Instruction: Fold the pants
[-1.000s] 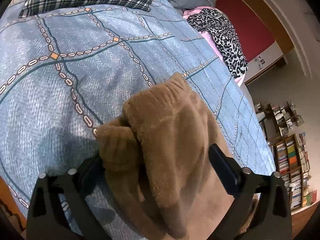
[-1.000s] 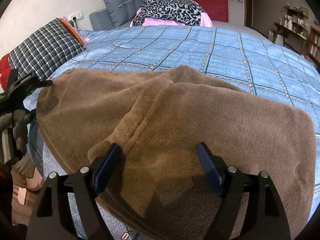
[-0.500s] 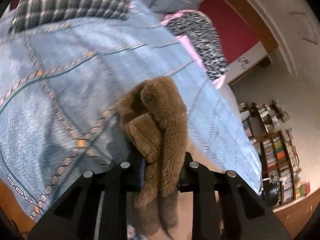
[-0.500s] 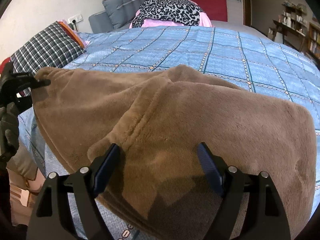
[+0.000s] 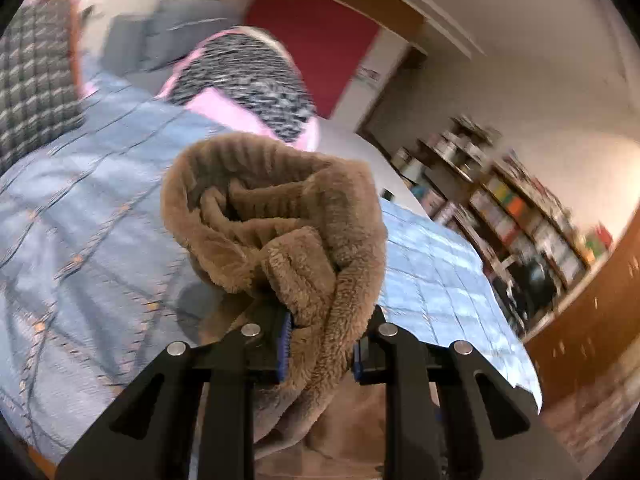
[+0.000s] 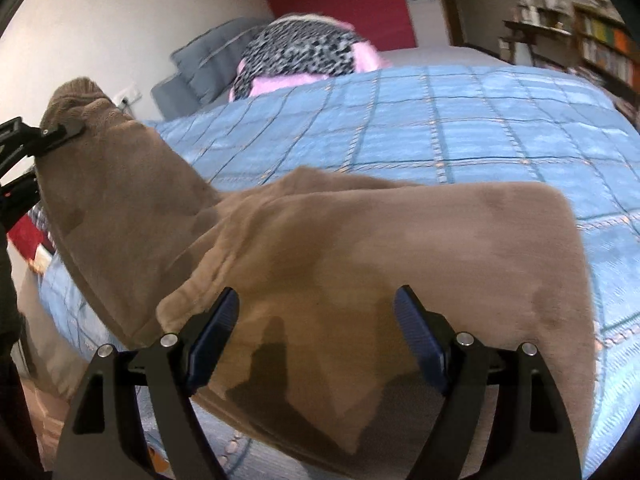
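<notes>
The brown fleece pants (image 6: pixel 360 248) lie across the near part of a blue quilted bed (image 6: pixel 460 120). My left gripper (image 5: pixel 320 340) is shut on the ribbed end (image 5: pixel 276 216) of the pants and holds it raised off the bed. In the right wrist view that same gripper (image 6: pixel 44 136) shows at the far left, with the fabric hanging down from it to the bed. My right gripper (image 6: pixel 316 320) stands open just above the near edge of the pants, its blue pads (image 6: pixel 416 332) clear of the cloth.
A checked pillow (image 5: pixel 32 92) lies at the head of the bed on the left. A leopard-print and pink bundle (image 6: pixel 304 56) and grey cushions (image 6: pixel 208 64) sit at the far end. Bookshelves (image 5: pixel 520 216) stand along the wall past the bed's right side.
My left gripper closed on the end of the pants and lifted it up and away from the bed. The right gripper shifted slightly and stayed open.
</notes>
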Motion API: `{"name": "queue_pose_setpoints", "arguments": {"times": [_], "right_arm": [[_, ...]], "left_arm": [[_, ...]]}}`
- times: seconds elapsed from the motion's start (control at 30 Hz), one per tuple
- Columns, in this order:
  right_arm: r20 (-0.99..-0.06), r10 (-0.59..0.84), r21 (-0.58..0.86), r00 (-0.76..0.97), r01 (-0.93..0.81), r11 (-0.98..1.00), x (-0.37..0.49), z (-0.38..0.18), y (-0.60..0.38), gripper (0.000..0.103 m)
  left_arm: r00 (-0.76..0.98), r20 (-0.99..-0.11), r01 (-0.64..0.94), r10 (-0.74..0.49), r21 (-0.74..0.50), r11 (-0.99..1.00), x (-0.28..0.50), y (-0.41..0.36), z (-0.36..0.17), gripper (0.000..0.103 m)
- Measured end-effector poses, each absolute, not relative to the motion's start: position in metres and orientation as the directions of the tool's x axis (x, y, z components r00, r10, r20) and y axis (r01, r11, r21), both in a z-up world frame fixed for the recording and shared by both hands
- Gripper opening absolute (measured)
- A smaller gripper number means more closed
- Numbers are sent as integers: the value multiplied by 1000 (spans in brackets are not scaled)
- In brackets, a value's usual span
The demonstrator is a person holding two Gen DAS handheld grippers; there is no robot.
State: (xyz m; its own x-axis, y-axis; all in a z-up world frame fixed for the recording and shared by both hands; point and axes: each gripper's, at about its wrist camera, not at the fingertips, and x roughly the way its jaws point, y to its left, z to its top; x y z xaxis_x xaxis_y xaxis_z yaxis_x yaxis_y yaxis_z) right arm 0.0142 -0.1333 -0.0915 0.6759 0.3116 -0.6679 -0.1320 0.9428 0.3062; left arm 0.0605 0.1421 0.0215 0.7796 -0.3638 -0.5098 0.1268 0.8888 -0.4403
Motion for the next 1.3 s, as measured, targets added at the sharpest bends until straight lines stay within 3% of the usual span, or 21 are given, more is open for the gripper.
{"name": "queue_pose_setpoints", "arguments": {"times": [0.43, 0.9, 1.0, 1.1, 1.23, 1.3], "right_arm": [[-620, 229, 408, 750, 59, 911, -12, -93, -227, 80], [-609, 136, 444, 781, 193, 875, -33, -102, -289, 80], [-610, 130, 439, 782, 197, 876, -32, -104, -292, 80], [-612, 117, 428, 782, 203, 881, -34, -103, -293, 80], [-617, 100, 422, 781, 221, 879, -34, -104, -297, 80], [-617, 92, 420, 782, 228, 878, -35, -103, -299, 80]], "left_arm": [[626, -579, 433, -523, -299, 850, 50, -23, 19, 22], [507, -717, 585, -478, -121, 802, 26, -120, -48, 22], [492, -738, 606, -462, -90, 790, 21, -129, -58, 28], [466, -746, 613, -476, -116, 781, 23, -129, -63, 44], [400, -732, 615, -551, -231, 754, 24, -118, -64, 66], [364, -714, 616, -598, -297, 729, 22, -112, -61, 71]]}}
